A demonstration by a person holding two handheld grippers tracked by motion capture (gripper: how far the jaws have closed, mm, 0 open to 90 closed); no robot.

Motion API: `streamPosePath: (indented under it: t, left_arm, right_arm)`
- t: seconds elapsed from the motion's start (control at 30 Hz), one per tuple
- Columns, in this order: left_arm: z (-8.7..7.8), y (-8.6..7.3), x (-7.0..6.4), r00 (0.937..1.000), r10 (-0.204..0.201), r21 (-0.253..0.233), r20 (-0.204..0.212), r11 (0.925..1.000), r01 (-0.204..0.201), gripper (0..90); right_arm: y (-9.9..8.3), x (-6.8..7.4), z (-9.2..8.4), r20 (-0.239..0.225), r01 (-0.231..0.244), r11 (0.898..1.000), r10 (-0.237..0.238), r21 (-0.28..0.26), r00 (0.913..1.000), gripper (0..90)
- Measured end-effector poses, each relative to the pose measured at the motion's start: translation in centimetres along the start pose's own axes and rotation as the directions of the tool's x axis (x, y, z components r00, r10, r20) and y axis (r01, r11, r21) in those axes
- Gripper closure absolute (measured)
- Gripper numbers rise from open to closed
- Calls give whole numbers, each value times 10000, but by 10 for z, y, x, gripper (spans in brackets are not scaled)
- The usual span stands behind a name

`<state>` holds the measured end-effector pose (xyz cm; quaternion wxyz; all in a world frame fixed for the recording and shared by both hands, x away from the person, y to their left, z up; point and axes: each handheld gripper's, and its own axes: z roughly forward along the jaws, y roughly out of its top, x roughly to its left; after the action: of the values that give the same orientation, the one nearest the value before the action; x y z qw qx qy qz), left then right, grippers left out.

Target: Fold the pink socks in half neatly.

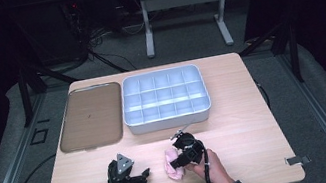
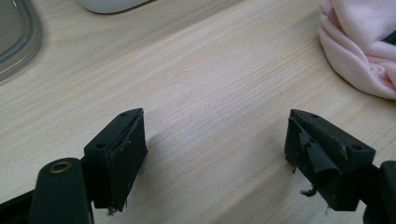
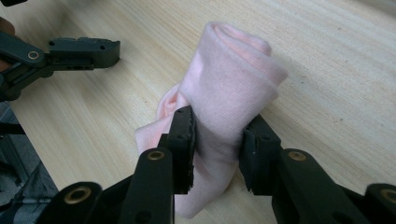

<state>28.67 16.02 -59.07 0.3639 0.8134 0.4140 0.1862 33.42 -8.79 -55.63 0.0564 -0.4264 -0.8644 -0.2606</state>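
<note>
Left to right in the high view: brown tray (image 1: 88,117) at the table's (image 1: 250,106) far left, touching or just shy of the white divided bin (image 1: 166,99) beside it, all its compartments bare. Nearer the front edge, left gripper (image 1: 141,175) lying low over the wood, tips aimed toward the pink cloth (image 1: 172,167). Right gripper (image 1: 179,162) coming down onto that cloth from the right.

Up close in the left gripper view: left gripper (image 2: 215,140) spread wide, nothing between the pads but bare wood grain. Frayed tape on both pads (image 2: 126,154), not visible from above. Tray corner (image 2: 18,32) top left, a sliver of bin (image 2: 112,4) at the top, cloth (image 2: 359,51) peeking in at the right, clear of the jaws.

Right gripper view gives the real detail: right gripper (image 3: 217,140) pinching the cloth (image 3: 224,88) around its middle, pads pressed into the fabric from both sides. Cloth rolled or folded into a thick bundle, one end sticking up past the jaws, the other trailing on the table underneath. Left gripper (image 3: 70,51) at upper left in that view, near but not touching.

Room-wise: open wood to the right of the right hand (image 1: 213,169) and between grippers and bin. Both hands close to the front edge.
</note>
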Motion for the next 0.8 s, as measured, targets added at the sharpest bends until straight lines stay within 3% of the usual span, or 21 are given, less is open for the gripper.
streamPosePath:
  t: [0.1,0.2,0.27,0.4,0.43,0.8]
  left_arm:
    - [0,0,0,10000,5,2,0,10000,-5,205]
    - [0,0,0,10000,10,5,2,10000,-10,205]
    - [0,0,0,10000,7,4,-3,10000,-7,205]
    - [0,0,0,10000,-7,-2,-4,10000,7,205]
    - [0,0,0,10000,-29,-7,6,10000,29,206]
    - [0,0,1,10000,-32,-21,-5,10000,32,212]
  right_arm:
    - [0,6,-1,271,288,9996,-288,-19,9992,707]
    - [-3,16,0,963,956,9951,-928,-247,9910,726]
    - [-3,18,0,1067,1093,9935,-1054,-314,9887,731]
    - [-4,17,-2,1092,1410,9897,-1374,-262,9845,737]
    - [-6,18,0,963,1225,9909,-1168,-550,9885,738]
    - [-7,15,-1,915,1323,9894,-1266,-593,9877,736]
